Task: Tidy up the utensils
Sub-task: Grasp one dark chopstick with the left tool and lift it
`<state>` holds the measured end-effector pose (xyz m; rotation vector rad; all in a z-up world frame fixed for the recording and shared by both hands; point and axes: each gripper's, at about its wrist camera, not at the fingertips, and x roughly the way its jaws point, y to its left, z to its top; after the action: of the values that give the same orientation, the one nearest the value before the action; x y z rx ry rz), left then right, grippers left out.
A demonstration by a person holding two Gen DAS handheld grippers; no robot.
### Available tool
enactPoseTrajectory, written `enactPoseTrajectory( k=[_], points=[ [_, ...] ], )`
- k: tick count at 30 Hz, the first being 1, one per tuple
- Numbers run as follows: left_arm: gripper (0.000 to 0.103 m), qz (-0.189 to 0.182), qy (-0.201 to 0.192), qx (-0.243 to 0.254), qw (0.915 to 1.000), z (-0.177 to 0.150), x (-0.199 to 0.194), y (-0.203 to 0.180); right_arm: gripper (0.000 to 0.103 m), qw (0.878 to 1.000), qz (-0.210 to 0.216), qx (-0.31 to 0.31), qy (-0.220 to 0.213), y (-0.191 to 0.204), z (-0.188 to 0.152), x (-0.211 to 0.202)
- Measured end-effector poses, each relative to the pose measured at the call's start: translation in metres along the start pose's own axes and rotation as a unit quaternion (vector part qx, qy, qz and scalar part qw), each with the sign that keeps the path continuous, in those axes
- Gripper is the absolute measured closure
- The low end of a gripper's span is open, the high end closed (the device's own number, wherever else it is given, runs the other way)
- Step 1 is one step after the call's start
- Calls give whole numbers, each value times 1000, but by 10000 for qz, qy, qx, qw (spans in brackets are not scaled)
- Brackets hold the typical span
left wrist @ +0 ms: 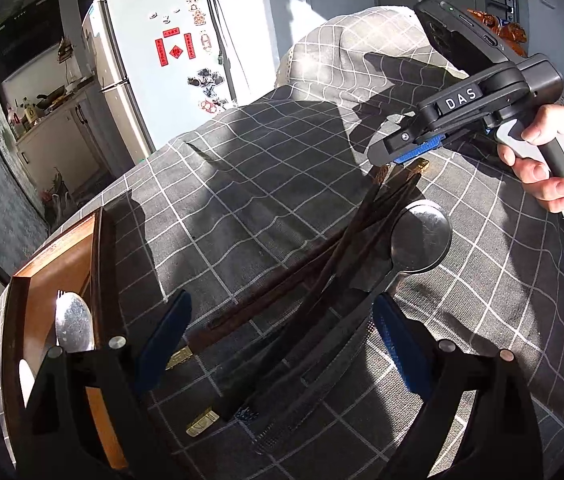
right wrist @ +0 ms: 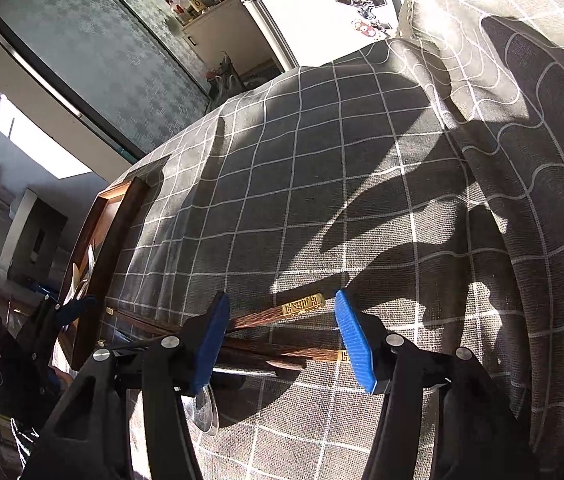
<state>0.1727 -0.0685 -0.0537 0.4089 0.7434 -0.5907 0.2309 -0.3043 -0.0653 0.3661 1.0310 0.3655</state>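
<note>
Several dark wooden chopsticks (left wrist: 321, 276) with gold end caps lie crossed on the grey checked cloth, beside a metal spoon (left wrist: 419, 242). My left gripper (left wrist: 282, 340) is open, its blue pads either side of the chopsticks' near ends. My right gripper (right wrist: 282, 340) is open over the chopsticks' gold-capped ends (right wrist: 301, 305); it also shows in the left wrist view (left wrist: 405, 156). The spoon's bowl (right wrist: 206, 410) lies under its left finger. A wooden tray (left wrist: 48, 264) at the left holds a spoon (left wrist: 74, 322) and a fork.
The checked cloth (left wrist: 266, 168) covers the table and a raised hump at the far right (right wrist: 521, 92). A white fridge (left wrist: 166, 44) and a kitchen counter stand beyond the table's far edge. The tray (right wrist: 110, 216) sits at the table's left edge.
</note>
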Motion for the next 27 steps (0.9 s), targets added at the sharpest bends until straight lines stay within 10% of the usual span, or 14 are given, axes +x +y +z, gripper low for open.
enactPoseTrajectory(
  k=[8, 16, 27],
  points=[
    [24, -198, 202, -3, 9996, -5, 8, -5, 95, 9991, -9, -426, 10, 21, 1, 10],
    [68, -250, 223, -275, 9991, -8, 5, 2, 97, 9980, 102, -626, 15, 39, -2, 15],
    [88, -240, 296, -147, 9992, -10, -4, -9, 97, 9976, 96, -684, 28, 42, -5, 19]
  ],
)
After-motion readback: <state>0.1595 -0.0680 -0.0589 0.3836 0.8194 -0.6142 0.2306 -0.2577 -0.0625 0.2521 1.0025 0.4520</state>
